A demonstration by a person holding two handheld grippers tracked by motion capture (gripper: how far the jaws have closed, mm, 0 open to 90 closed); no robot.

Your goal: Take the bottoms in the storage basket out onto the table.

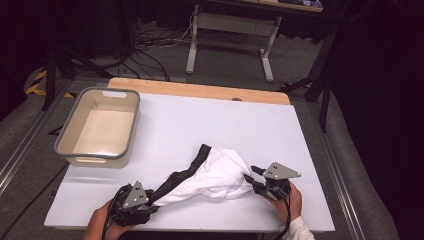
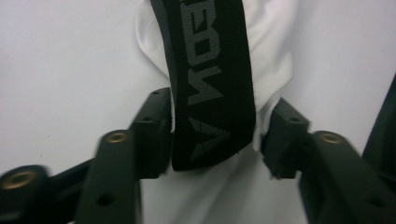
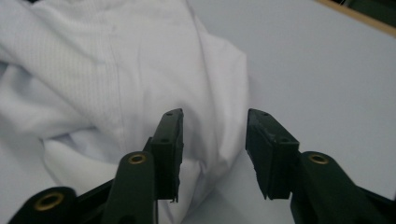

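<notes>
Dark floor, loose cables and the legs of another desk lie behind the white table (image 1: 200,115) we work at, and going left to right we meet first a grey tub (image 1: 98,126) standing empty near the far left corner, well apart from everything else. Nearer us, the left gripper (image 1: 150,196) sits at the front edge with its jaws partly open; the black waistband (image 1: 185,172) of the garment runs between them, and in the left gripper view the band (image 2: 212,84) lies beside the left pad with a clear gap to the right one, so nothing is pinched. The white garment (image 1: 217,175) lies bunched in the middle front of the table, between our two hands. At its right end the right gripper (image 1: 256,179) also stands partly open, a fold of cloth (image 3: 140,93) lying against and between the jaws, not clamped. We judge the cloth light, soft and limp: it will sag and slide rather than hold a shape, so a pinch on one thin layer could slip. The waistband looks thicker and firmer, the better place to grab on the left; on the right, a doubled fold or seam seems safest. From above we see the whole layout and the tub. The left gripper view alone shows grey lettering woven into the band, and the right gripper view a stitched seam and fine mesh weave.
</notes>
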